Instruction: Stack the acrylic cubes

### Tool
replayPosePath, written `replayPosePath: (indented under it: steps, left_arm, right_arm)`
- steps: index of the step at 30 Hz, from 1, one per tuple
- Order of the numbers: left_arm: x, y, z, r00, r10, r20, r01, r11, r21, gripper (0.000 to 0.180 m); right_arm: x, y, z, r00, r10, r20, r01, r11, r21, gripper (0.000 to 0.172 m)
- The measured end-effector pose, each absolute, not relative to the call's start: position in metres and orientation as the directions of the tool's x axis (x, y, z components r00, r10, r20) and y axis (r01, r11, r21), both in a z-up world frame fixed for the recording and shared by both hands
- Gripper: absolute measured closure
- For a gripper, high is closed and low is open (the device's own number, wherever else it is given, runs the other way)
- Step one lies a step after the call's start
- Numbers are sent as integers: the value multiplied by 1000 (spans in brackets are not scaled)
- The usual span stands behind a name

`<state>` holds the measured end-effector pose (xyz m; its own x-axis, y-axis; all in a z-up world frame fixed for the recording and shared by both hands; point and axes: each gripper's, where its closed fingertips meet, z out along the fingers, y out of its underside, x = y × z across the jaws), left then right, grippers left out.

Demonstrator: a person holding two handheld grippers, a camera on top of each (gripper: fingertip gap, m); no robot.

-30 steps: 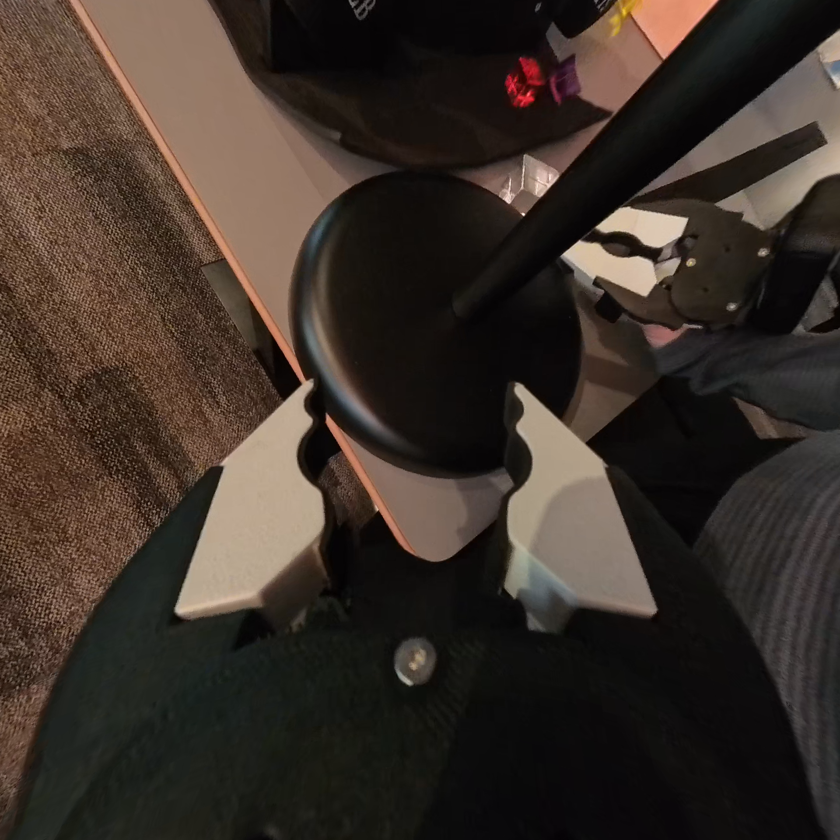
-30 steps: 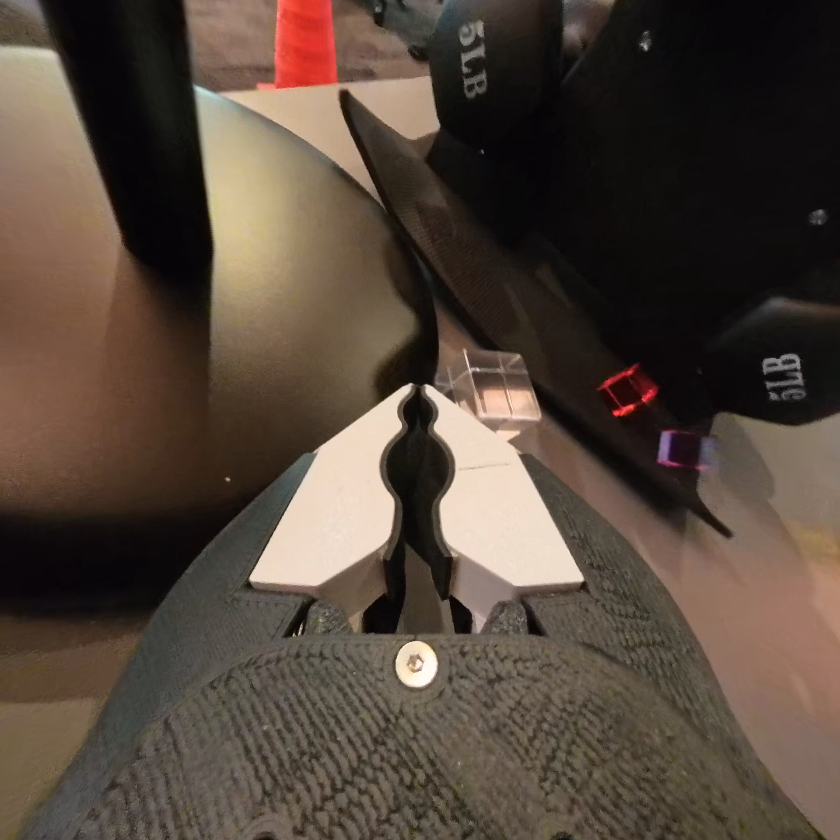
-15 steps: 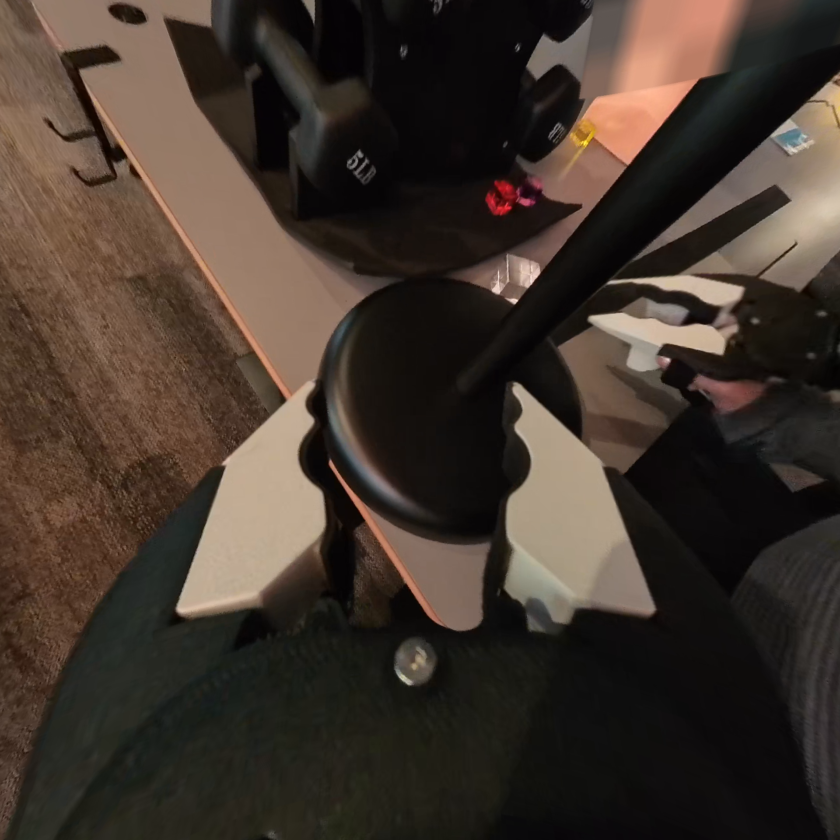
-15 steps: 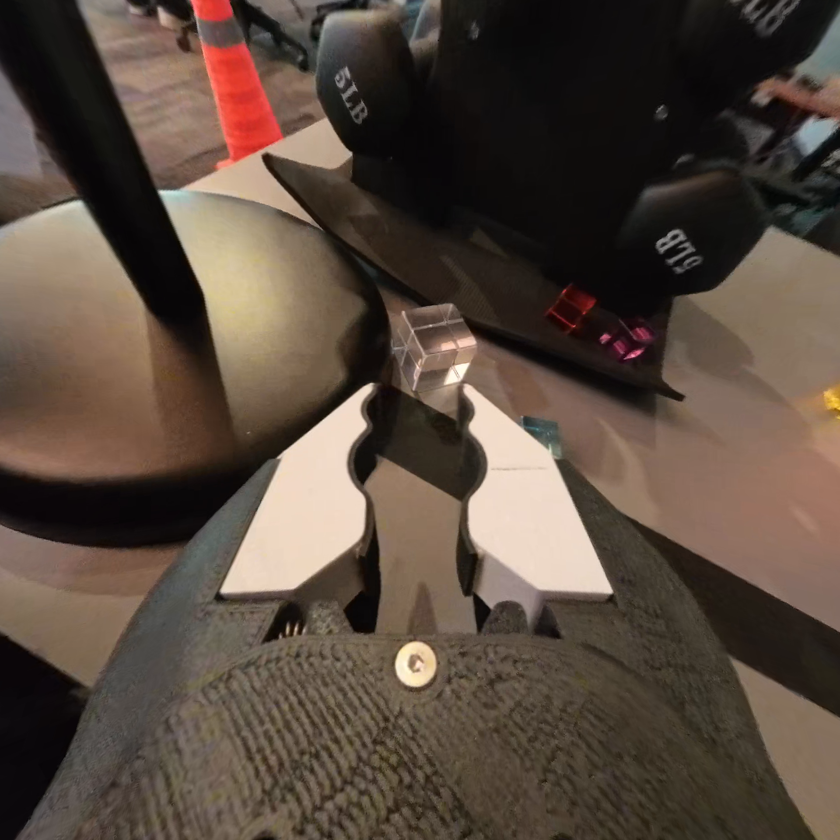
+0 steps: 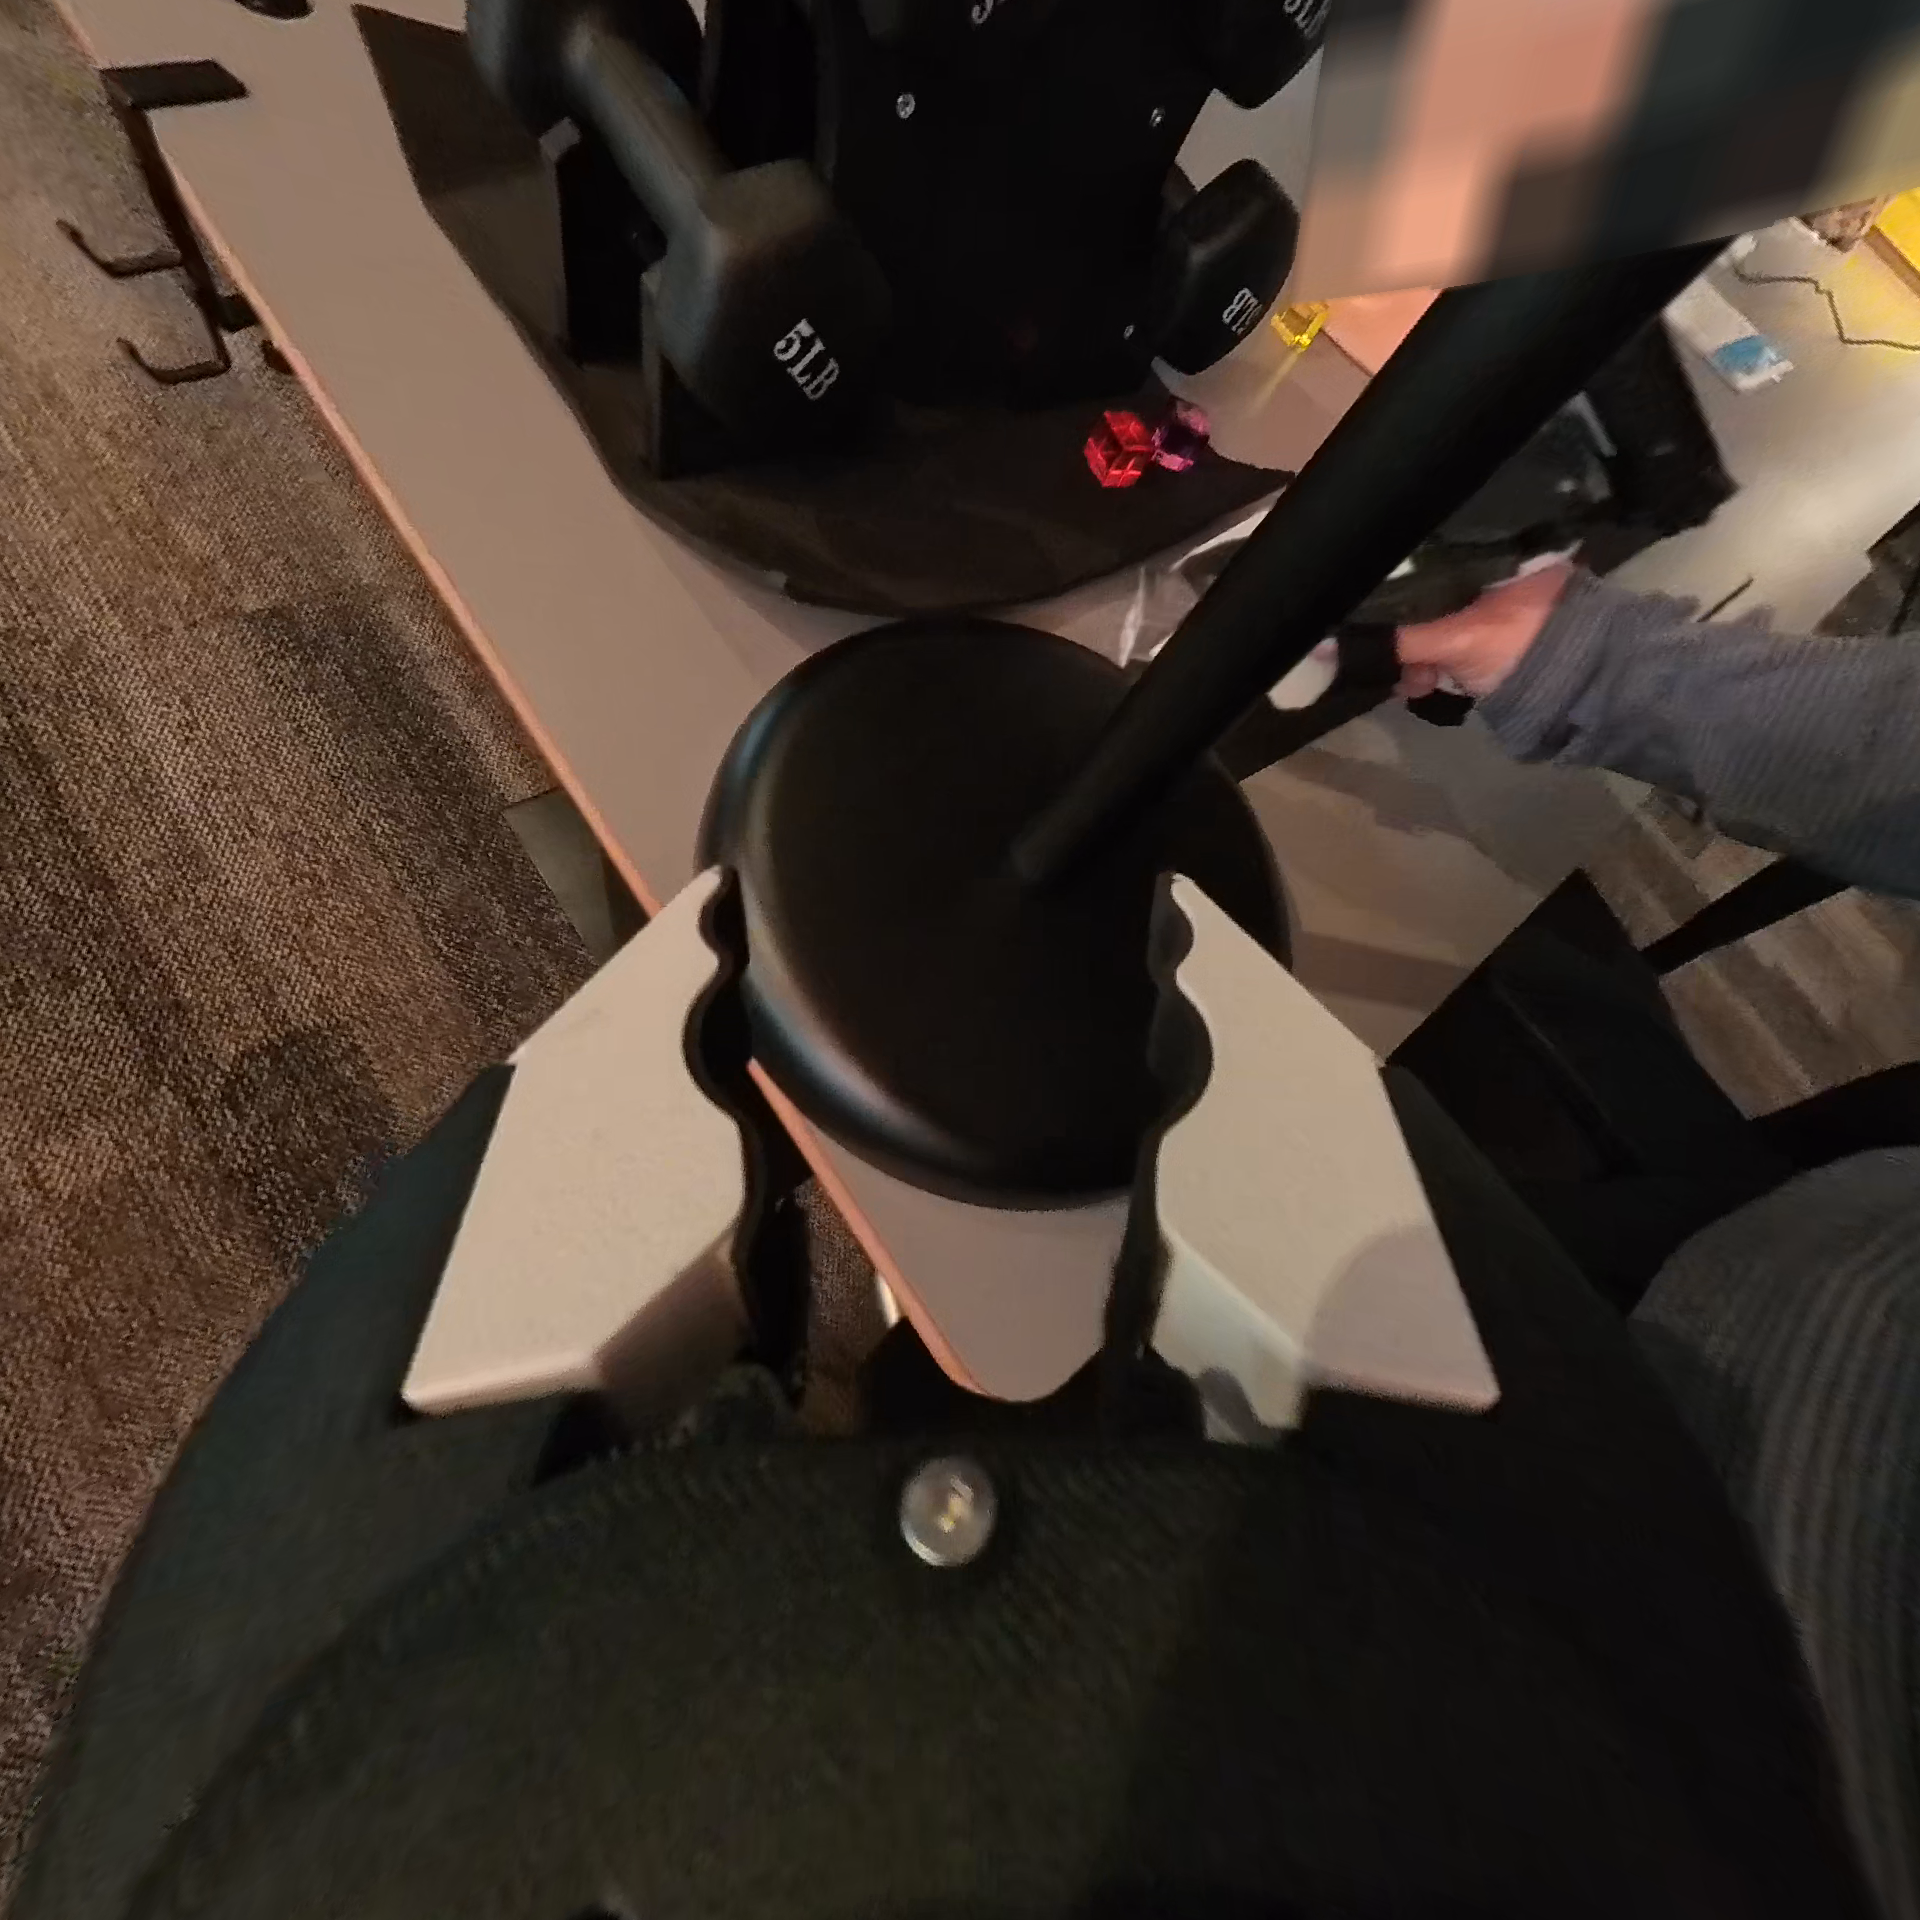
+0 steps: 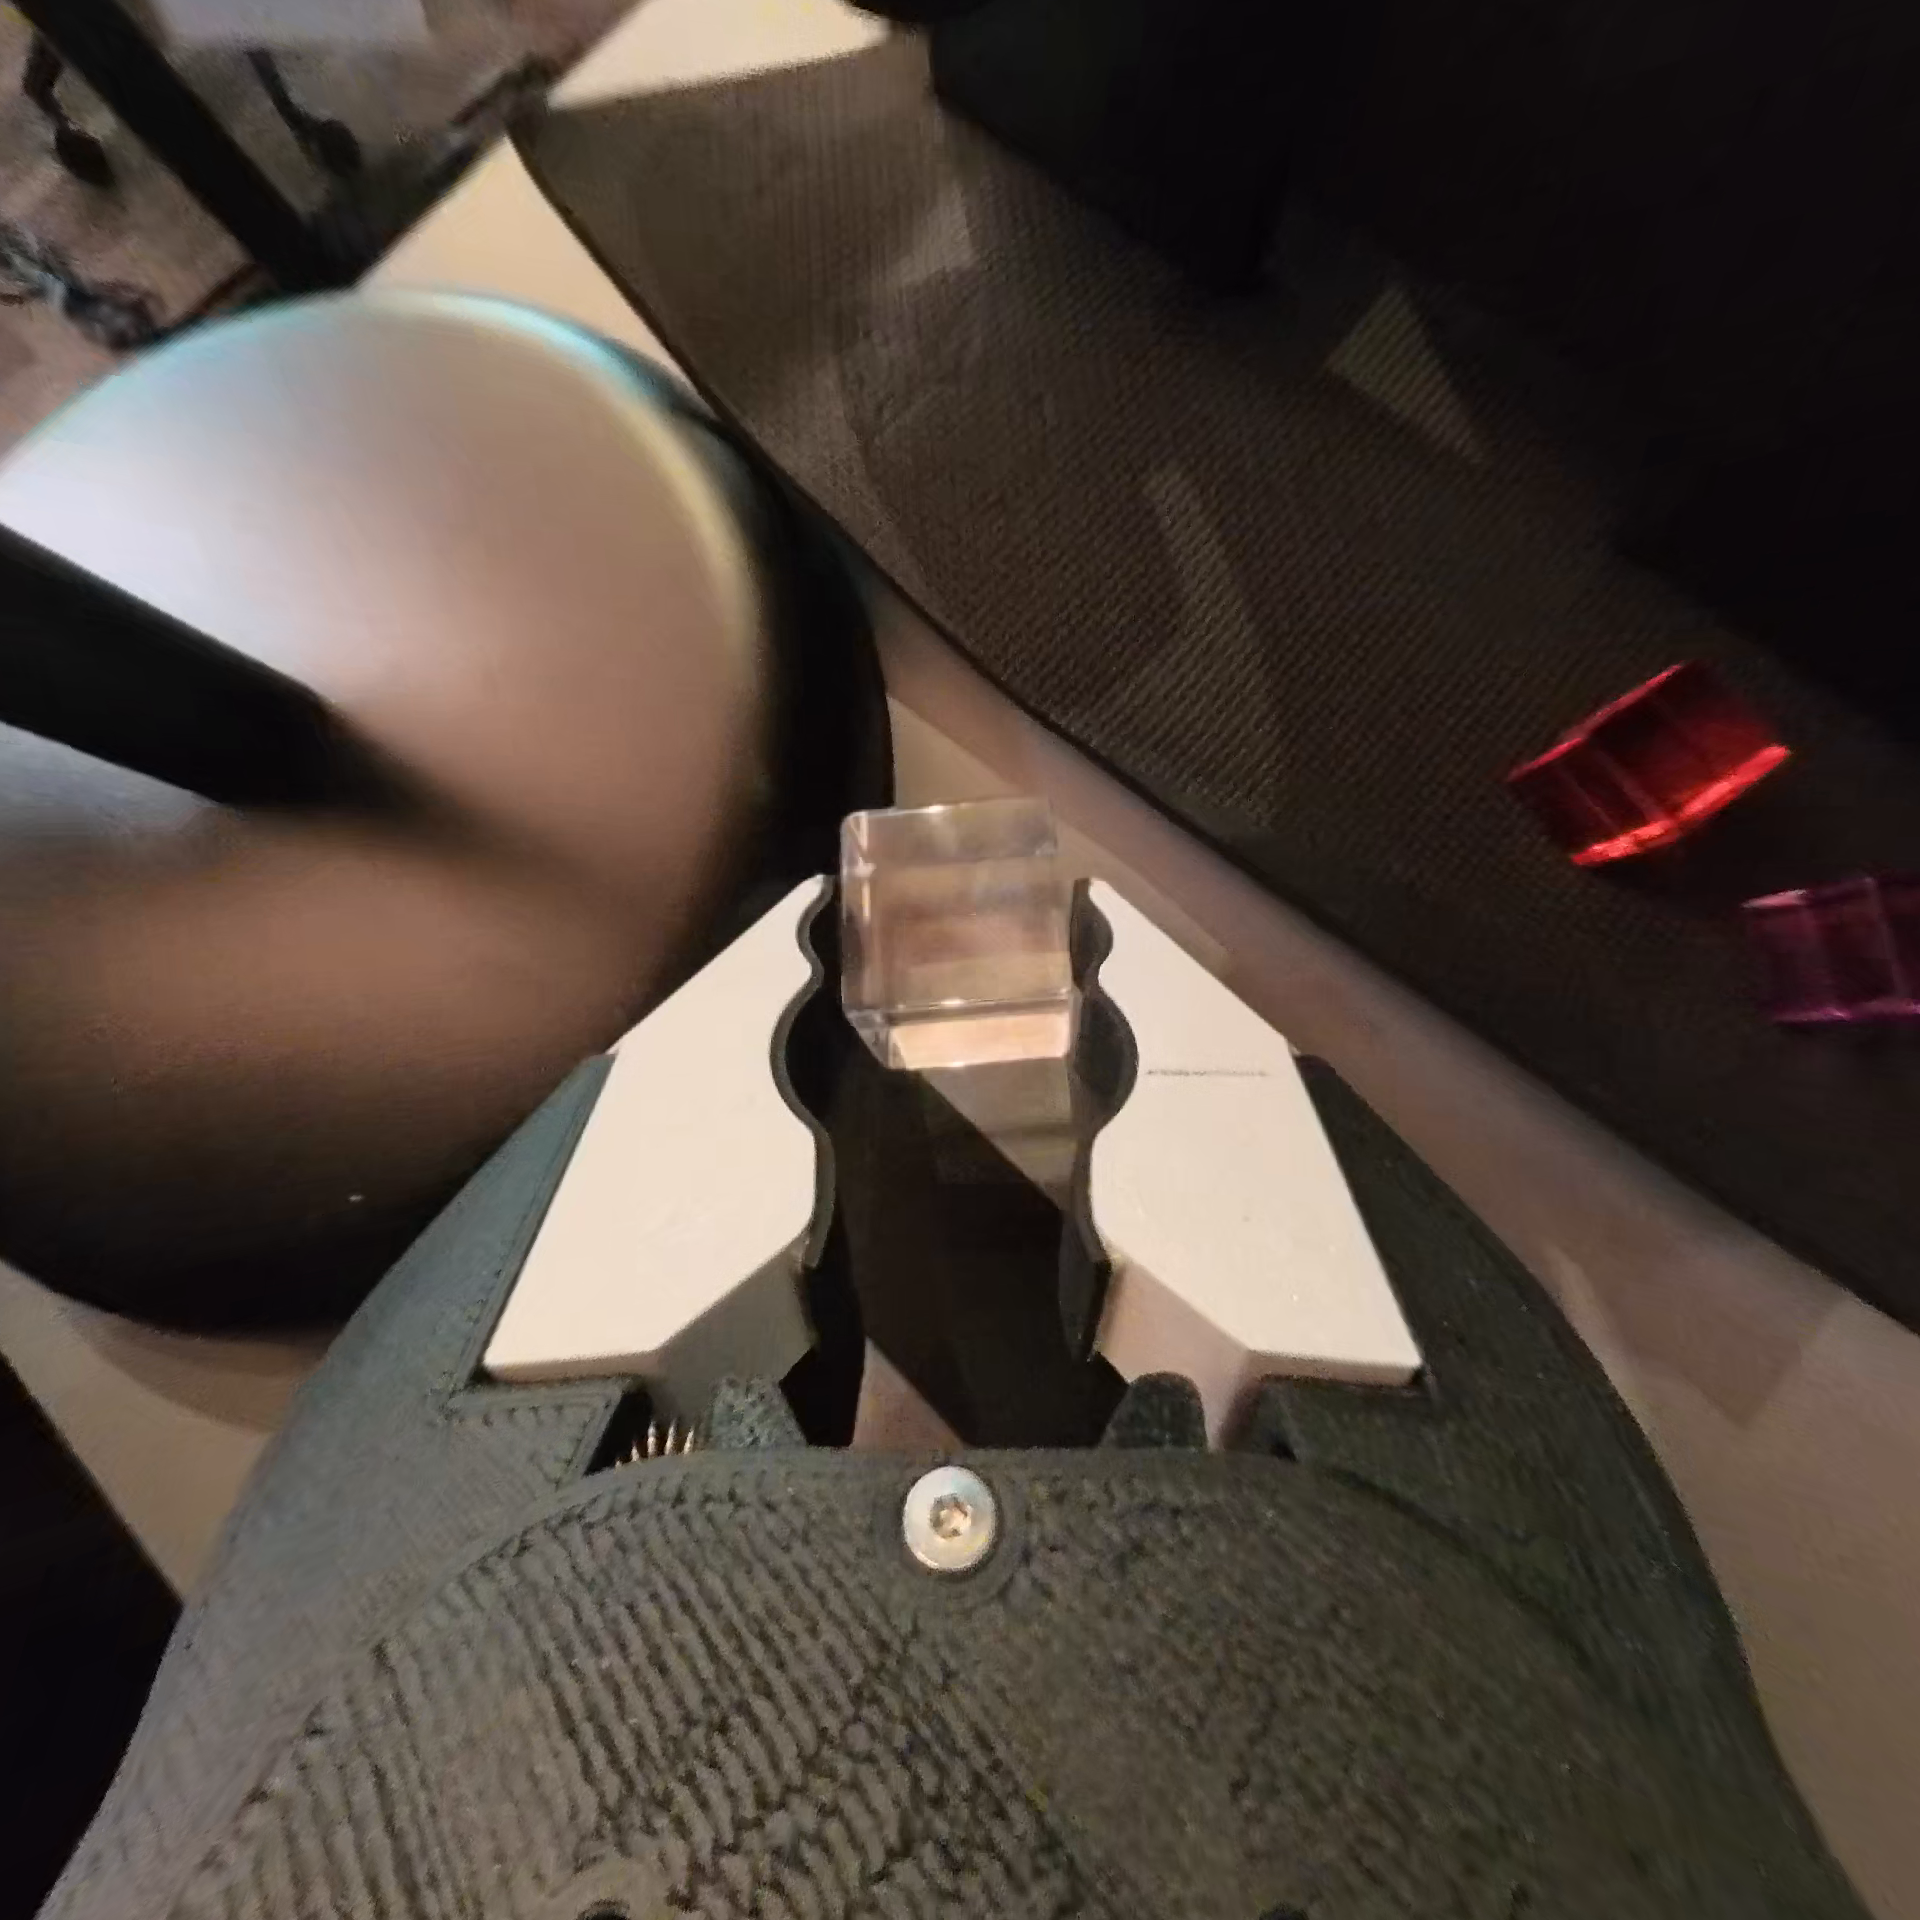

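— Now, item one: your left claw (image 5: 945, 904)?
— Spread wide, poised over the black round base (image 5: 977, 935) at the surface (image 5: 499, 499) edge; carpet beyond.
— Item two: your right claw (image 6: 956, 914)?
— Parted around the clear cube (image 6: 951, 914), wedged between base and dark mat (image 6: 1195, 468); contact unclear through blur.

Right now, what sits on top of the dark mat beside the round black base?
On the dark mat lie a red cube and a purple cube; black dumbbells stand on it. Whatever lies beneath them is covered.
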<state>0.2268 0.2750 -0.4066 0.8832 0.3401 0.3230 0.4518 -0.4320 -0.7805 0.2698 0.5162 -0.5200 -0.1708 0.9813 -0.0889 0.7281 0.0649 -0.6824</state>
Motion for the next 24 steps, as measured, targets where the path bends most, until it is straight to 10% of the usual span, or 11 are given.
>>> replayPosePath:
  steps: [19, 22, 24]
  left_arm:
    - [231, 256, -409, 865, 372, 336, 475, -392, -788, 104]
    - [231, 253, -409, 860, 382, 338, 480, -386, -787, 104]
    - [232, 250, -408, 856, 391, 339, 485, -378, -788, 104]
  right_arm:
    - [306, 379, -499, -290, 957, -7, 593, 174, -786, 128]
    - [314, 386, -485, -257, 966, -18, 539, 127, -833, 75]
    - [322, 417, -464, -148, 989, 0, 453, 68, -889, 79]
